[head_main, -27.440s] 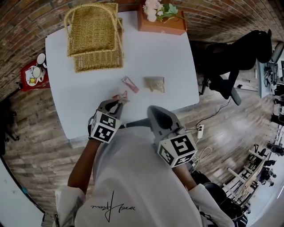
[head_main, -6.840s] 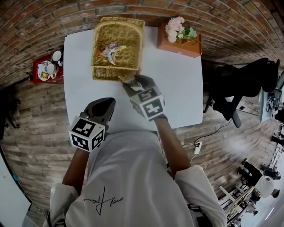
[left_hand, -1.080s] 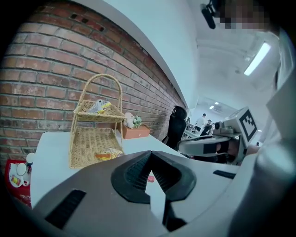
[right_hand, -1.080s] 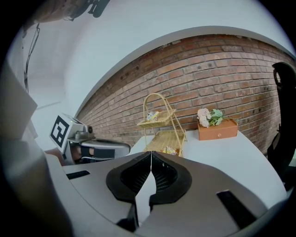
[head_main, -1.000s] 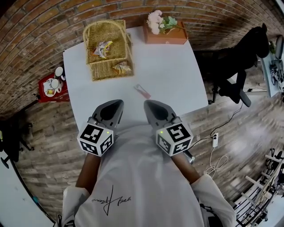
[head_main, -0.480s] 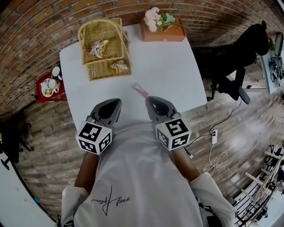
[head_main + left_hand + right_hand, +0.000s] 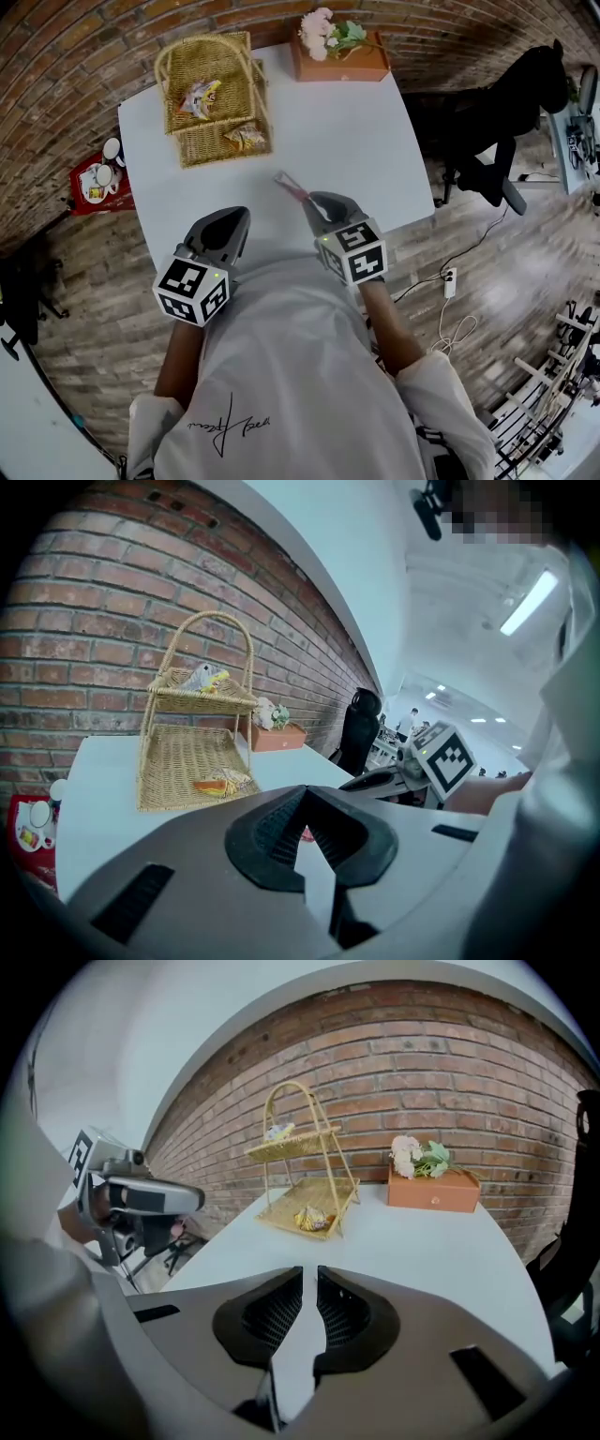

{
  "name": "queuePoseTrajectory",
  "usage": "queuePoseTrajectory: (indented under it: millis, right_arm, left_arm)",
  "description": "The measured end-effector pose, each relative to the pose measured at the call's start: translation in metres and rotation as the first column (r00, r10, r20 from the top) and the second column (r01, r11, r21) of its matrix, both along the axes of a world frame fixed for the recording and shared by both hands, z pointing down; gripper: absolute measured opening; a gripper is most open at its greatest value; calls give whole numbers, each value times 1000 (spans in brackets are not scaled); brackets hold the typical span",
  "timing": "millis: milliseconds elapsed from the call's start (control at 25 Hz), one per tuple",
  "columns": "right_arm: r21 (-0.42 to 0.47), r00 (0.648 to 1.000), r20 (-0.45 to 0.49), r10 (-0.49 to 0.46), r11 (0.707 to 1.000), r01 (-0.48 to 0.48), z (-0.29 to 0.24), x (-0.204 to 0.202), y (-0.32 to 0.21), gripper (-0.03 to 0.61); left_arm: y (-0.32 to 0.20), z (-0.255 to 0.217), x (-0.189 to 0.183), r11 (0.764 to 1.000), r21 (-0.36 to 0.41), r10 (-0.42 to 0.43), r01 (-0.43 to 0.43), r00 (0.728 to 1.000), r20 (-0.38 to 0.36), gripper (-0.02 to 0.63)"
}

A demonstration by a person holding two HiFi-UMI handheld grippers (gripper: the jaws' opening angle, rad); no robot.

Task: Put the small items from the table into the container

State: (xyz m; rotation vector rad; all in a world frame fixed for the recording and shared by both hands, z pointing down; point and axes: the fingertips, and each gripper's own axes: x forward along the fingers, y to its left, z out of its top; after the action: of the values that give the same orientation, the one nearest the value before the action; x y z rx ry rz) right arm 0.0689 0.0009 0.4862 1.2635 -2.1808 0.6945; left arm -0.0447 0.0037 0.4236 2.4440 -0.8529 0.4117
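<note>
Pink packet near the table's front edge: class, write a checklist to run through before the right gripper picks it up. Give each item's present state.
1. Pink packet free to grasp: ok. It lies alone on the white table.
2. Right gripper near it: ok. In the head view its tip is right beside the packet.
3. Right jaws apart: not ok. They stand together with nothing between them.
4. Packet seen in the right gripper view: not ok. It does not show there.
5. Left gripper out of the way: ok. It is off to the side, jaws together and empty.
6. Room in the wicker basket: ok. Each tier holds one item and has bare weave left.
</note>
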Motion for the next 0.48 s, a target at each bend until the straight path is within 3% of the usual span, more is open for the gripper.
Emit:
queuePoseTrajectory:
  millis: [280,480]
  right_arm:
    - [-86,999,-29,-41,996,39,39,-2,-5,30]
    - [-148,997,-39,-71,987,65,64,-3,-6,88]
  left_arm:
    - [-3,1,-4,1000,-18,-24,24,1000,-12,9]
    - [-3,2,-4,999,-22,-26,26,1000,-13,9]
